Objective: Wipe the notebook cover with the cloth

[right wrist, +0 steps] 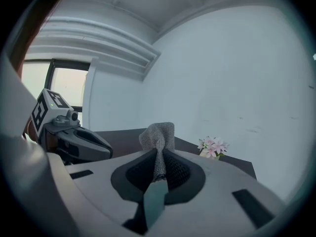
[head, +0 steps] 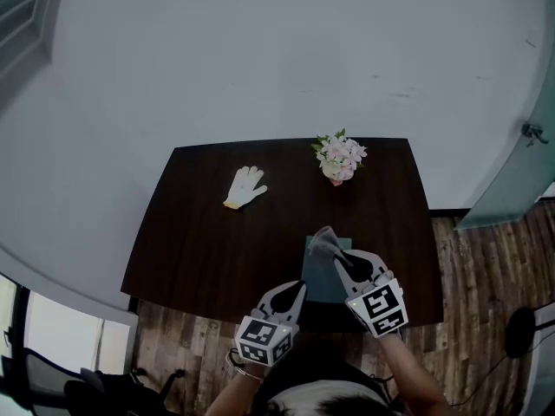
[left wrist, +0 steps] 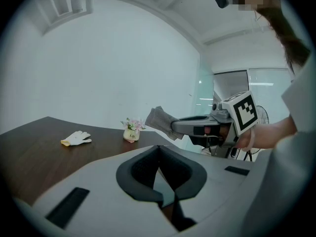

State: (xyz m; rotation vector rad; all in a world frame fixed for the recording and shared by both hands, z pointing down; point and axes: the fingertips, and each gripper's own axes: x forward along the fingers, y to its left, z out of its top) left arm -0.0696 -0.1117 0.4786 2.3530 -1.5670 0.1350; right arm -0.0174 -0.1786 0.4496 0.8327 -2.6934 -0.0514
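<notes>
A teal notebook (head: 320,277) lies at the near edge of the dark table (head: 199,241). My right gripper (head: 336,256) is shut on a grey cloth (head: 324,241), which bunches up past the jaw tips above the notebook's far end. In the right gripper view the cloth (right wrist: 158,134) stands pinched between the jaws. My left gripper (head: 297,289) hovers at the notebook's near left side, its jaws closed together with nothing seen between them. The left gripper view shows the cloth (left wrist: 160,118) sticking out of the right gripper (left wrist: 174,126).
A white work glove (head: 245,186) lies at the table's far left. A small pot of pink flowers (head: 339,159) stands at the far edge. Beyond the table's near edge is wooden floor (head: 486,267). A pale wall rises behind the table.
</notes>
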